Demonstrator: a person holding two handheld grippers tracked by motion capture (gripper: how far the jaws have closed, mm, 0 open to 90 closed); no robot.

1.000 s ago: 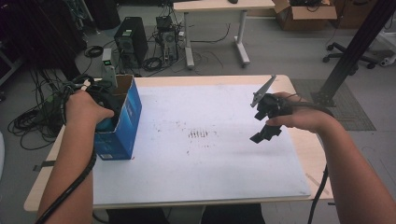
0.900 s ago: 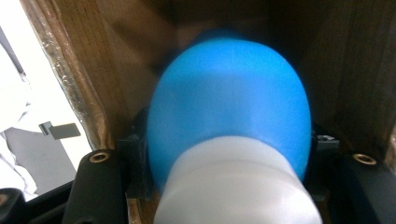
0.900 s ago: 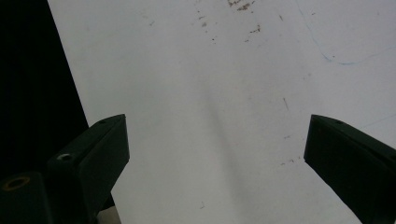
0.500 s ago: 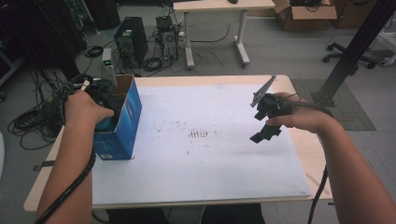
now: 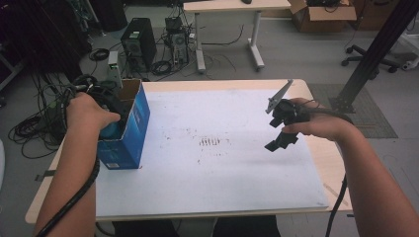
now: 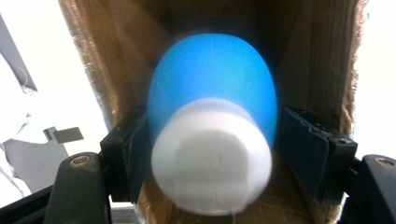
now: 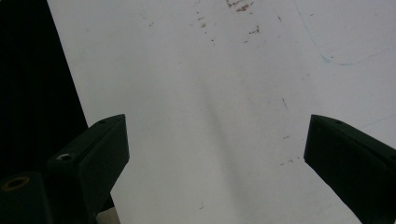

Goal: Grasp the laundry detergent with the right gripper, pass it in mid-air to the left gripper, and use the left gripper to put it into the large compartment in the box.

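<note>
The table (image 5: pixel 212 192) carries a white sheet, and the blue box (image 5: pixel 132 129) stands open-topped at its left edge; every position below is given relative to that box. Inside the box, between its brown cardboard walls, sits a blue bottle (image 6: pixel 212 88) with a white cap (image 6: pixel 211 156) facing the left gripper camera. The left gripper (image 6: pixel 212 149) reaches down into the box mouth, its jaws on either side of the bottle at the shoulder. These jaws have just been opening with the bottle between them: the left pad stands at the bottle's surface, and a narrow gap shows at the right pad, so the grip appears released. The step in hand is judged to be depositing the bottle in the box. To do it well, let the jaws part fully before lifting, then withdraw straight up along the box walls so that neither pad drags the bottle or tips the box. The right gripper (image 5: pixel 281 128) hangs well to the right of the box, above the sheet, jaws wide apart and holding nothing.
</note>
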